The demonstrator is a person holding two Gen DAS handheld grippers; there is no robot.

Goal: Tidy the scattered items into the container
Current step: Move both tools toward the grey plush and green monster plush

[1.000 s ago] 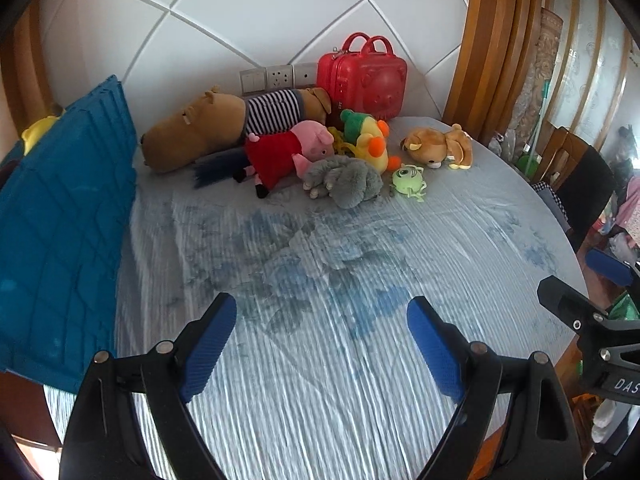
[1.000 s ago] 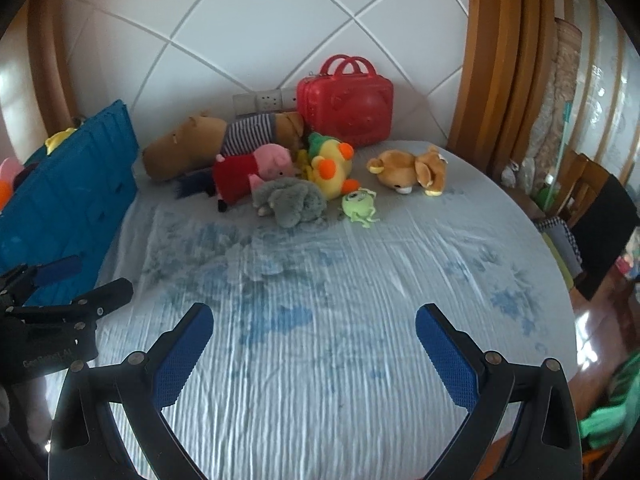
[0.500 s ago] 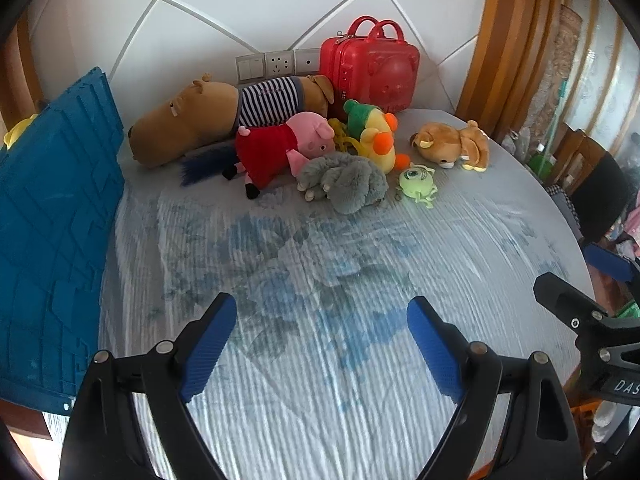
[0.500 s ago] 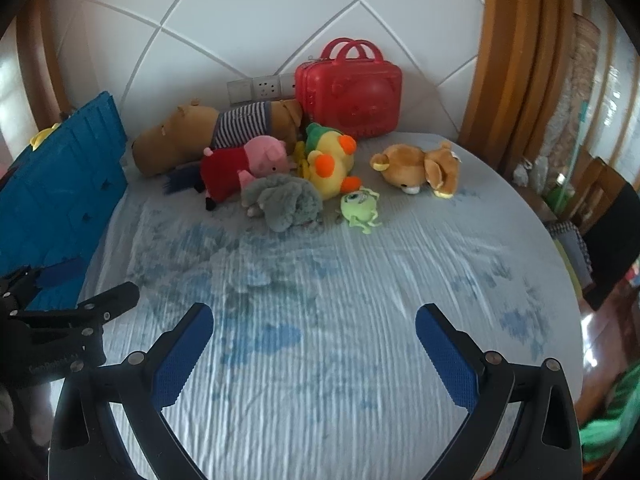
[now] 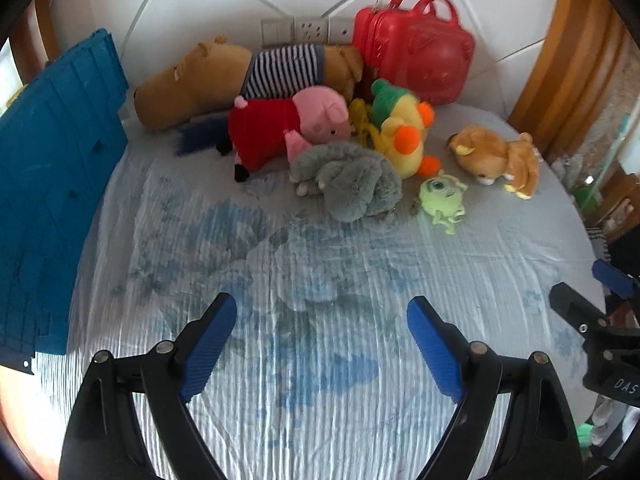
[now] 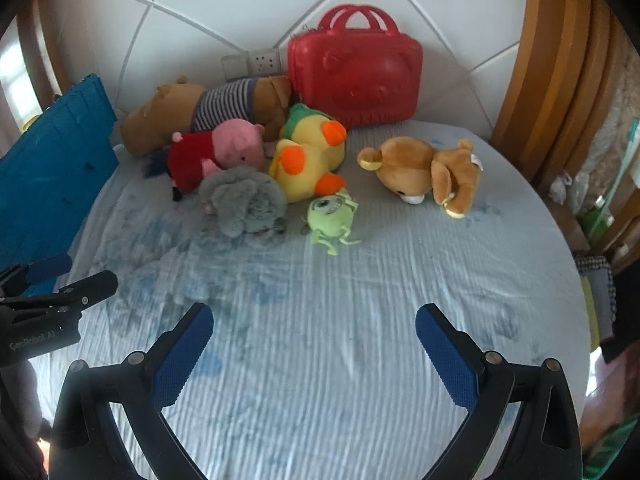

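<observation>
Six plush toys point(image 6: 312, 164) cluster in front of the red case point(image 6: 356, 76); left gripper point(image 5: 322, 340) and right gripper point(image 6: 314, 344) gape wide, empty

Both wrist cameras look steeply down over the cloth-covered worktop point(image 5: 320, 360) toward the far wall, at moderate range. Both share the plush toy pile point(image 5: 344, 152) point(image 6: 256, 168) in the upper centre of the frame, the right view nearer.
</observation>
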